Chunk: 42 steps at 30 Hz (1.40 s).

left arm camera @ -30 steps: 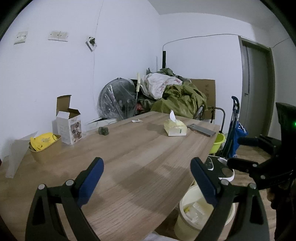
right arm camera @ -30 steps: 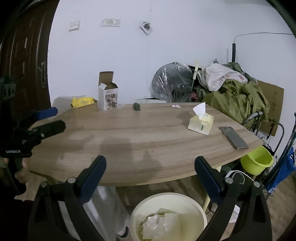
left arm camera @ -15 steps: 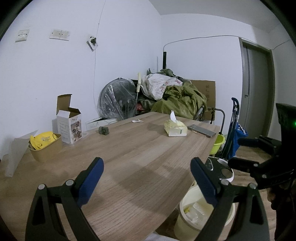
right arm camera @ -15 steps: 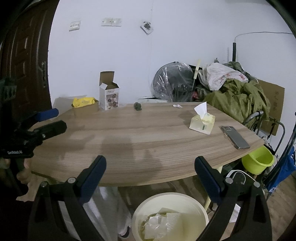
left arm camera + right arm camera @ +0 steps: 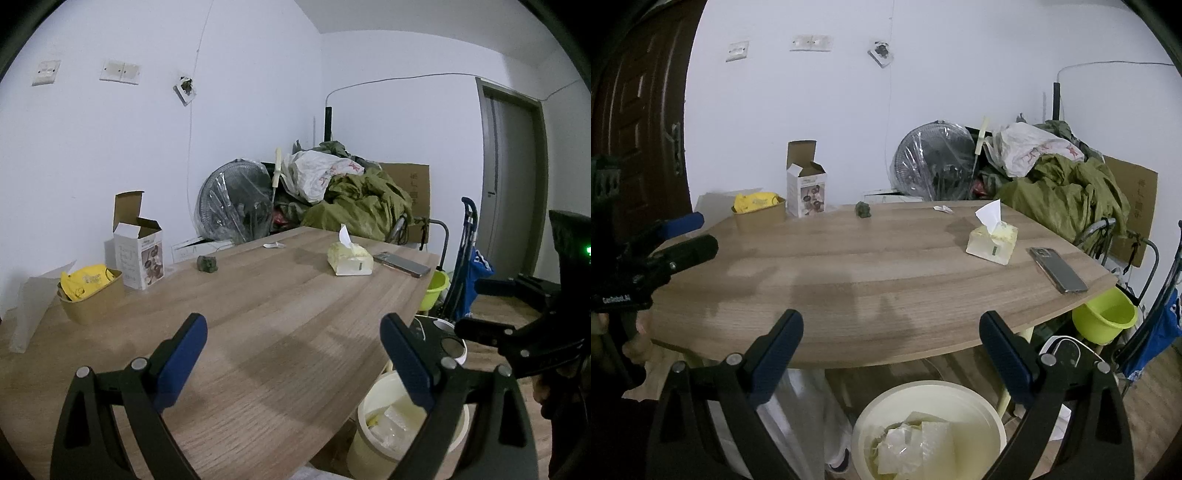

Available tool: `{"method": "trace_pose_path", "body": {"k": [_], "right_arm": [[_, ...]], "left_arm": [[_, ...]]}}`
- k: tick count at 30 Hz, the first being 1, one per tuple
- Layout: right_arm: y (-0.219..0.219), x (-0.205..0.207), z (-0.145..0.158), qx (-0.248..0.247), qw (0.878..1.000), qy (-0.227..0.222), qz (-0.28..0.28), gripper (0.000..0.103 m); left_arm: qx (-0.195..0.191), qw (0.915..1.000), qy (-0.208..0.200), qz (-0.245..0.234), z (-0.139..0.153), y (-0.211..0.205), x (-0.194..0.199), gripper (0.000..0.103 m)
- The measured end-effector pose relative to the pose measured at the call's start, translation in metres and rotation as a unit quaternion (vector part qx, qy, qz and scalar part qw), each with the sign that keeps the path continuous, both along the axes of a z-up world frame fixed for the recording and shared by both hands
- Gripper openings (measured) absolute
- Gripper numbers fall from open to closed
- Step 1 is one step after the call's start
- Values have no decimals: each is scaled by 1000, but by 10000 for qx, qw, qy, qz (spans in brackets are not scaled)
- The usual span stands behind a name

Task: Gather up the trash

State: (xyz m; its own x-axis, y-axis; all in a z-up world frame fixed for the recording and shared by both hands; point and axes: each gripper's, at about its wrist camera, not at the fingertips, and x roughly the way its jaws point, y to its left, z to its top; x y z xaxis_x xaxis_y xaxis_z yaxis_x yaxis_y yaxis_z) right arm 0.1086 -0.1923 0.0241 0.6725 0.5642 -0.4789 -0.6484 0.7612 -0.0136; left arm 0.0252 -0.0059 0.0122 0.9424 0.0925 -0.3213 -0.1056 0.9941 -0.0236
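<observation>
Both tools were held with their blue-padded fingers spread wide and nothing between them: the left gripper (image 5: pixel 293 349) hovered over the near part of the wood-grain laminate table (image 5: pixel 280 306), while the right gripper (image 5: pixel 891 345) hung off the table's rounded front edge, above a round cream plastic trash bin (image 5: pixel 929 391) on the floor. Crumpled clear plastic film and pale paper (image 5: pixel 908 437) lay inside that bin. On the tabletop, the remaining loose bits sat toward the far side: a small dark green lumpy wad (image 5: pixel 863 210) and, well apart from it, a flat scrap of white wrapper (image 5: pixel 943 208) near the back edge. At the left end stood an opened white cardboard carton (image 5: pixel 806 188) with its flap upright, just beside a squat brown paper bowl (image 5: pixel 759 218) stuffed with a crinkled yellow bag (image 5: pixel 755 201). Toward the right end sat a soft pale-yellow tissue pack (image 5: pixel 993 242) with one white sheet sticking up, and near it a flat smartphone (image 5: pixel 1058 275) in a glossy case. A lime-green plastic bucket (image 5: pixel 1104 319) stood below the table's right corner.
</observation>
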Motion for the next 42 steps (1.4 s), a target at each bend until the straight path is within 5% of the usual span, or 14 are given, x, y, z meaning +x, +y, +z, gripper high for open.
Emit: {"method": "trace_pose_path", "body": {"k": [42], "right_arm": [[-4,2,-1,-44,9998,86,-175,95]], "left_arm": [[3,10000,41,-40,2,1,1,95]]}}
